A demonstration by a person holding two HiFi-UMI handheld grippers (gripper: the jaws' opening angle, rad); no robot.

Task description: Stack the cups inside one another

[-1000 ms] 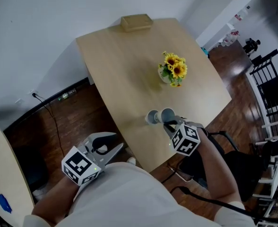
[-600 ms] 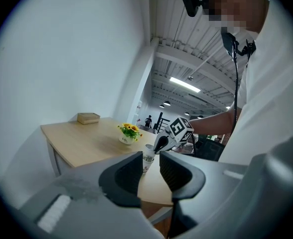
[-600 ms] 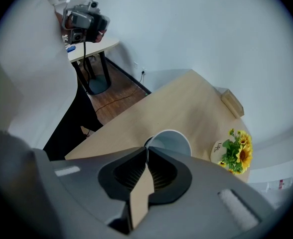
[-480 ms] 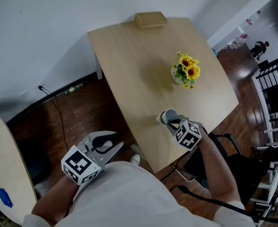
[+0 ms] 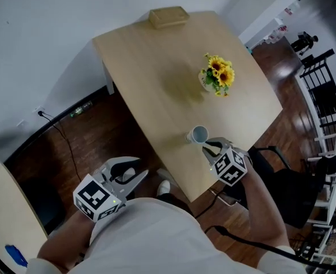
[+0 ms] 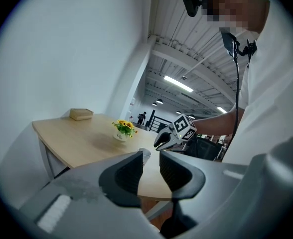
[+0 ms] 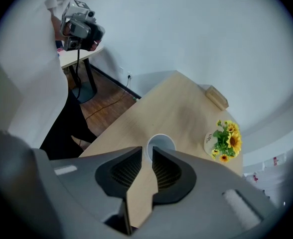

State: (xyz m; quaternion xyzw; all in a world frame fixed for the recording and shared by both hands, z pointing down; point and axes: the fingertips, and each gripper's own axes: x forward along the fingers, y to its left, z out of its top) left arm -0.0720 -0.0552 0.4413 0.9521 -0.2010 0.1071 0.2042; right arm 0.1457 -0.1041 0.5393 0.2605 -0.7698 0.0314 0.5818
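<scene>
- Our right claw (image 5: pixel 209 147) points down over the near edge of the worktop (image 5: pixel 156 67). Its jaws have just been opening and now stand slightly apart, gripping nothing.
- A white cup (image 5: pixel 198 134) stands upright just past the claw's tips, near that same edge.
- Our left claw (image 5: pixel 140 168) hangs off the worktop, above the dark floor (image 5: pixel 88 136), with its jaws apart and empty.
- Yellow flowers (image 5: pixel 216 76) sit mid-worktop, and a small box (image 5: pixel 168 16) lies at the far edge.
</scene>
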